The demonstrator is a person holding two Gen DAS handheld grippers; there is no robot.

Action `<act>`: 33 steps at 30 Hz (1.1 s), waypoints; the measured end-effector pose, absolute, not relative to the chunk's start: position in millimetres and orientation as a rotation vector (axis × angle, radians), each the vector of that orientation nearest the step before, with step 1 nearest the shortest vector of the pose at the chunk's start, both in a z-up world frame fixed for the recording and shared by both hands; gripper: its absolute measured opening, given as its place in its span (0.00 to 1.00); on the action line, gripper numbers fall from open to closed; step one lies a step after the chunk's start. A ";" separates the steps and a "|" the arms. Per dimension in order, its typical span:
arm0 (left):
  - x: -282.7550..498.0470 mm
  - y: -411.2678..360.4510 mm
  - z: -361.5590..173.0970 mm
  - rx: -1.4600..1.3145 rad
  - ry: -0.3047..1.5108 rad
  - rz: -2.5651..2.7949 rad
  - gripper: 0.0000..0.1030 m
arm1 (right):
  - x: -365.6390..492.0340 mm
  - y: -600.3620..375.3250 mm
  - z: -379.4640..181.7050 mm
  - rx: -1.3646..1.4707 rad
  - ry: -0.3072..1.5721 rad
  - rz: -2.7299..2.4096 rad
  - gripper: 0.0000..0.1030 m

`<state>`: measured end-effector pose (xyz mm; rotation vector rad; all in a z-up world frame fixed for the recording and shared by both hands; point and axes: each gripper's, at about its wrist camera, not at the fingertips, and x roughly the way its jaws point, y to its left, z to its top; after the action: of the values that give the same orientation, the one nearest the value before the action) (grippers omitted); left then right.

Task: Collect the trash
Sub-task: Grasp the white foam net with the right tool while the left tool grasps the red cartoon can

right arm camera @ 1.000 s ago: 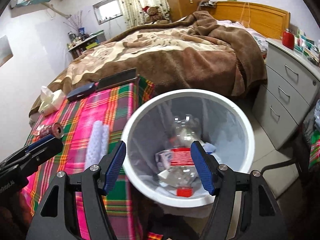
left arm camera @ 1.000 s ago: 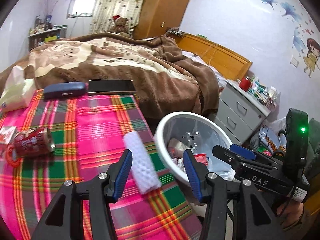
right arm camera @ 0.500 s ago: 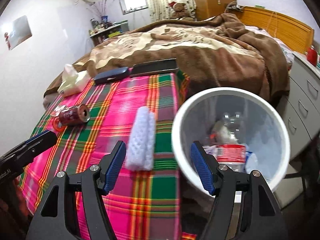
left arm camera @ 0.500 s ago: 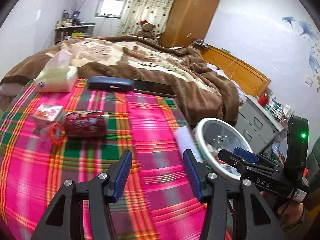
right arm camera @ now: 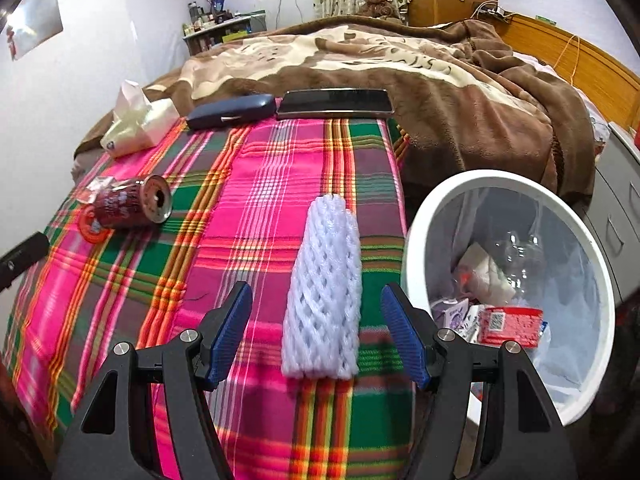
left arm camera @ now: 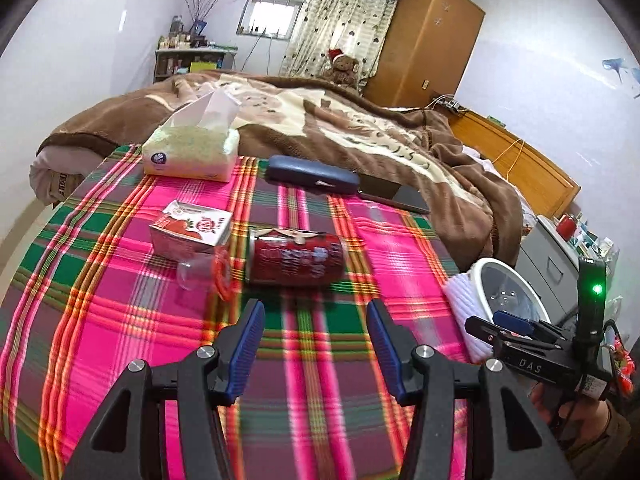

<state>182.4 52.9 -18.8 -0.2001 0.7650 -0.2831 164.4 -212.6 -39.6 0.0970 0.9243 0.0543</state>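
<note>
One red can (left arm camera: 295, 258), one foam sleeve (right arm camera: 323, 296), one bin (right arm camera: 416, 236), two open grippers (left arm camera: 316, 346) (right arm camera: 316, 334)

Both claws swung bin→table (cloth)

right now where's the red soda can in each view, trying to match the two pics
Left wrist: red can lies on its side at centre, just beyond the open left gripper.
Right wrist: red can far left, open end facing the camera.
Shared landmark: dark blue case at the cloth's far edge.
</note>
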 end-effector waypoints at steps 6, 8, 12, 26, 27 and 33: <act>213.1 67.7 -26.0 -0.195 0.785 -0.288 0.51 | 175.1 -203.7 -50.3 0.087 0.960 0.048 0.51; 220.7 69.4 -28.1 -0.190 0.789 -0.294 0.51 | 178.7 -200.2 -54.2 0.078 0.973 0.041 0.49; 233.0 69.0 -31.3 -0.184 0.794 -0.316 0.51 | 181.6 -191.2 -55.0 0.057 0.971 0.043 0.38; 265.1 55.3 -41.4 -0.190 0.824 -0.391 0.57 | 179.9 -166.4 -52.4 0.082 0.981 0.153 0.31; 264.9 53.2 -41.5 -0.186 0.829 -0.390 0.57 | 179.9 -166.0 -52.5 0.082 0.982 0.152 0.31; 252.1 34.4 -46.0 -0.177 0.875 -0.490 0.57 | 183.1 -166.0 -52.5 0.084 0.981 0.148 0.31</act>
<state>252.1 34.4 -46.0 -0.1767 0.8747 -0.4900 183.1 -166.0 -52.5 0.0840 0.9811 0.1481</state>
